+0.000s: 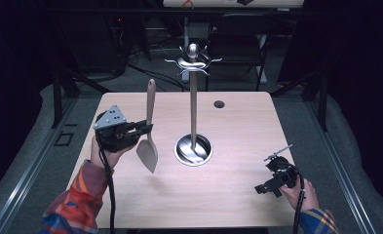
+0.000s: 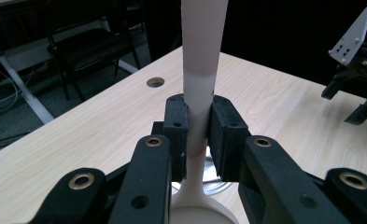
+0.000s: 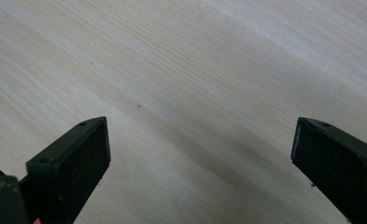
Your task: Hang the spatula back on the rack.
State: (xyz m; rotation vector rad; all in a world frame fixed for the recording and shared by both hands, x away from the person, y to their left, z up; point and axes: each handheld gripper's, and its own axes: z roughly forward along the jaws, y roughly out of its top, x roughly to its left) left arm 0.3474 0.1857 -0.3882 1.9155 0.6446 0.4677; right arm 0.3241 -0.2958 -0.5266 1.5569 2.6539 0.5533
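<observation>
Spatula [image 1: 149, 130] clamped upright by left hand-held gripper [image 1: 147, 128]; right hand-held gripper [image 1: 262, 189] gapes wide over table [image 1: 238, 131].

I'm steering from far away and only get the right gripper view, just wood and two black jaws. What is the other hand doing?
Observer: The left tool is shut on the handle of a pale spatula.
Operator: Is the spatula lying flat?
Observer: No, it is held upright with its blade end down.
Operator: Is anything else on the table?
Observer: A metal stand with hooks on top stands mid-table, to the right of the spatula in the high view. Its hooks are bare.
</observation>
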